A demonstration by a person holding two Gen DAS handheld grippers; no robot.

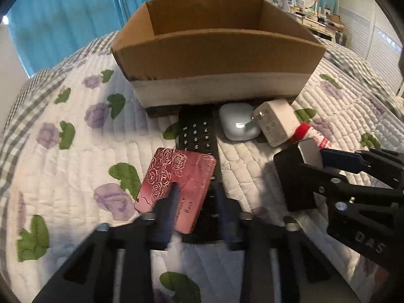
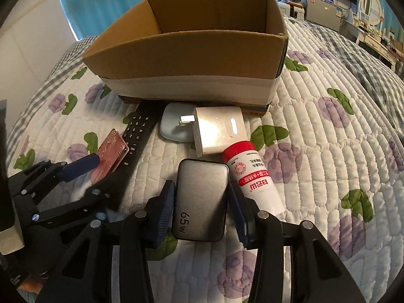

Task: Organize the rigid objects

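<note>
Right hand-held gripper [image 2: 200,208] is clamped on the smooth grey 65W power bank [image 2: 200,202], low over the quilted bed [image 2: 328,131]. Left hand-held gripper [image 1: 195,198] pinches the embossed pink rose tin [image 1: 176,189] over the black remote [image 1: 198,133], near the cardboard box [image 1: 217,58].

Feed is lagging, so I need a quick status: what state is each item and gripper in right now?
Cardboard box: open-topped, upright, no contents visible.
Left gripper: around the pink rose case, lying across the remote.
Right gripper: around the grey 65W charger, grip unconfirmed.
White plug adapter: lying against the pale blue case.
Red-capped bottle: lying down.
</note>
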